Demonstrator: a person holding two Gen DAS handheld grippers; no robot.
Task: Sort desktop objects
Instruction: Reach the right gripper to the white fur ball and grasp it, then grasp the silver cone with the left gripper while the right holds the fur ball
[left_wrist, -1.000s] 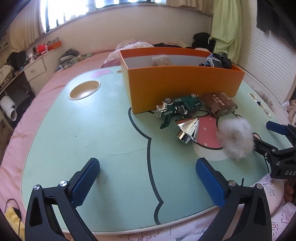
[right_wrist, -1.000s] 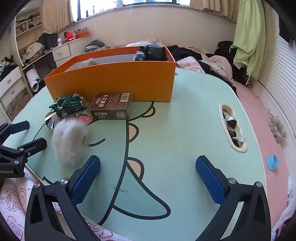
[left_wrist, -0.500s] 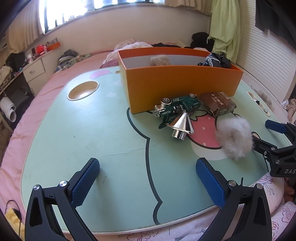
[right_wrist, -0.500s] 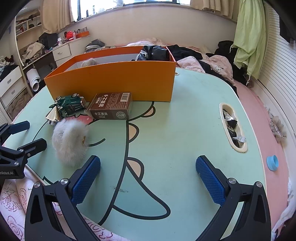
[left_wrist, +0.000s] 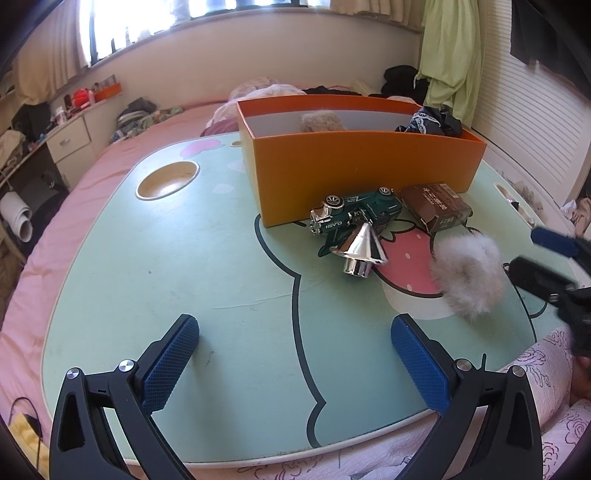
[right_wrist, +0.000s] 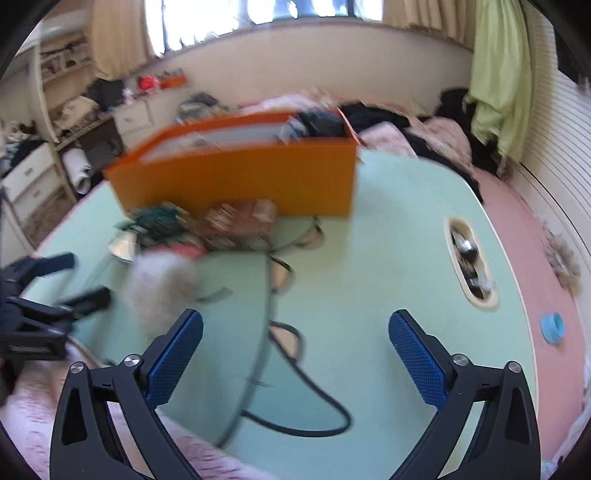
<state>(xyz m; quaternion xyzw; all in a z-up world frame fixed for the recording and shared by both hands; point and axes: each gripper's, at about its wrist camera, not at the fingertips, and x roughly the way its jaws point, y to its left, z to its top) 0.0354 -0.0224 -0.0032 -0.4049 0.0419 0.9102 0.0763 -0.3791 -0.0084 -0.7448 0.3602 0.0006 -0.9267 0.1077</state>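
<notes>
1. Surface (left_wrist: 184, 258): a mint-green lap surface resting on a bed. An orange box (left_wrist: 369, 173) stands at its far side and already holds a fluffy item and dark cloth.
2. Items still out, all just in front of the box: a green toy car (left_wrist: 354, 218), a silver cone (left_wrist: 360, 247) touching the car, a brown carton (left_wrist: 436, 206) to the right, and a grey fur pompom (left_wrist: 467, 277) nearest the right edge.
3. Left gripper (left_wrist: 295, 354): fingers spread wide, nothing between them, hovering over bare surface near the front edge.
4. Right gripper (right_wrist: 295, 350): fingers wide but beginning to close, nothing between them. Its view is blurred; the pompom (right_wrist: 159, 284) sits just beyond its left finger.
5. Judgement: the pompom is the likely next pick for the right gripper.
6. Recommendation: centre the fingers around the pompom before closing further; squeeze its core, as fur compresses and may slip. Lift clear of the cone and car, then release over the box.
</notes>
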